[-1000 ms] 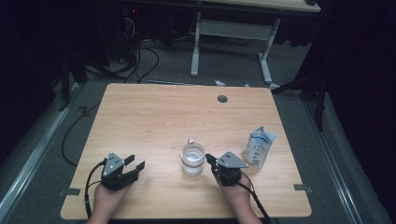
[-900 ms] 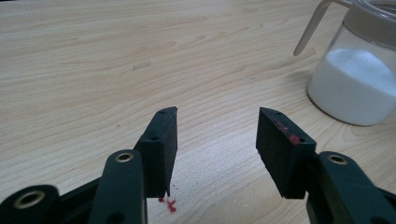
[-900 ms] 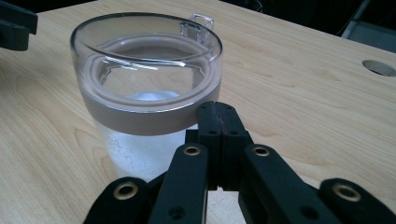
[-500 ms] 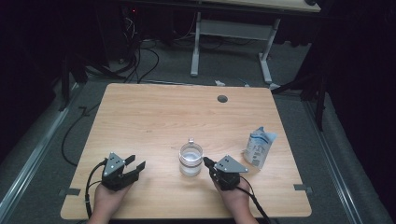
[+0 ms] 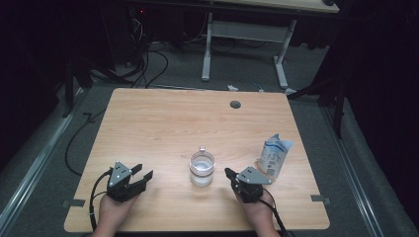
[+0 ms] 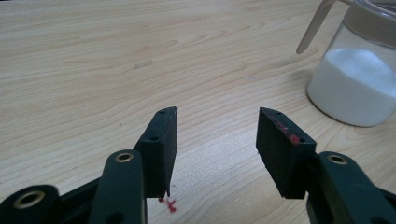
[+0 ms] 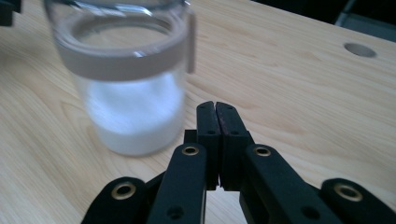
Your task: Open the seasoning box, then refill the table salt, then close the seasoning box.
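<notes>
jar upright between two resting grippers

the glass jar [image 5: 202, 169] stands upright near the front middle of the wooden table [image 5: 163, 123], its long axis vertical and its open mouth up; a small tab at its rim points toward the far edge. the table is pale woodgrain with a round cable hole [image 5: 235, 104] near the far edge, and it sits on grey carpet in a dark room with cables and a second desk's white legs behind. the jar is clear, with a pale band under the rim and white powder filling its lower part. the left gripper [image 5: 142, 177] rests left of it, jaws apart and holding nothing. the right gripper [image 5: 229, 173] lies just right of it, jaws pressed together. a crumpled bluish-white pouch [image 5: 273, 156] stands further right.
</notes>
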Demonstrator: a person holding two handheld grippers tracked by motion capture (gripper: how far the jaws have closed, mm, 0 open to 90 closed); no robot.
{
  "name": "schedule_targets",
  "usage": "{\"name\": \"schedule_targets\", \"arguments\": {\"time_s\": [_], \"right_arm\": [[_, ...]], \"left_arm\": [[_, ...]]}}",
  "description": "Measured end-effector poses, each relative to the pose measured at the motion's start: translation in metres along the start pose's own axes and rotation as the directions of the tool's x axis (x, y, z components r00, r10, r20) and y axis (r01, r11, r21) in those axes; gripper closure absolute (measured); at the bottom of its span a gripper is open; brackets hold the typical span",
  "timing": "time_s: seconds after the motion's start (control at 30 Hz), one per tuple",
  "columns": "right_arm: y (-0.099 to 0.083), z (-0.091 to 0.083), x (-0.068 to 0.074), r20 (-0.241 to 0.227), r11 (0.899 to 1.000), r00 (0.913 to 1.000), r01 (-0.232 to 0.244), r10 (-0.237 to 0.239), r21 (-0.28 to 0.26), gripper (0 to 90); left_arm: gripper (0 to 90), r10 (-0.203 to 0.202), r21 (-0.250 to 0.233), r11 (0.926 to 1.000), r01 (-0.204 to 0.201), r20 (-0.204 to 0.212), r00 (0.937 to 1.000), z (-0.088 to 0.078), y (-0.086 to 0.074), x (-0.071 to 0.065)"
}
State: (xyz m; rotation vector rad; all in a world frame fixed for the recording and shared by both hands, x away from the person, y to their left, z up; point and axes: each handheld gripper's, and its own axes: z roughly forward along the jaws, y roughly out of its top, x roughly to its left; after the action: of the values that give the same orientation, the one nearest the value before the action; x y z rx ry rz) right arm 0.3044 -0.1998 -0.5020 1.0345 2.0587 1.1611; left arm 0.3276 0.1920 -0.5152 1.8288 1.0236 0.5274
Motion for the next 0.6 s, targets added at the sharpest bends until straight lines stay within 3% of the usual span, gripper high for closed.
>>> {"name": "schedule_targets", "arguments": {"time_s": [0.37, 0.6], "right_arm": [[-0.038, -0.028, -0.036, 0.087, 0.996, 0.9926, -0.086, 0.085, 0.011, 89.0], [-0.049, -0.041, -0.053, 0.126, 0.991, 0.9829, -0.136, 0.135, 0.003, 87.4]], "left_arm": [[48.3, -0.014, 0.0, 0.9999, 0.014, -0.015, 0.9998, 0.003, 0.002, 0.001], [48.3, -0.015, -0.007, 0.9999, 0.015, -0.055, 0.9984, 0.0, 0.003, 0.009]]}}
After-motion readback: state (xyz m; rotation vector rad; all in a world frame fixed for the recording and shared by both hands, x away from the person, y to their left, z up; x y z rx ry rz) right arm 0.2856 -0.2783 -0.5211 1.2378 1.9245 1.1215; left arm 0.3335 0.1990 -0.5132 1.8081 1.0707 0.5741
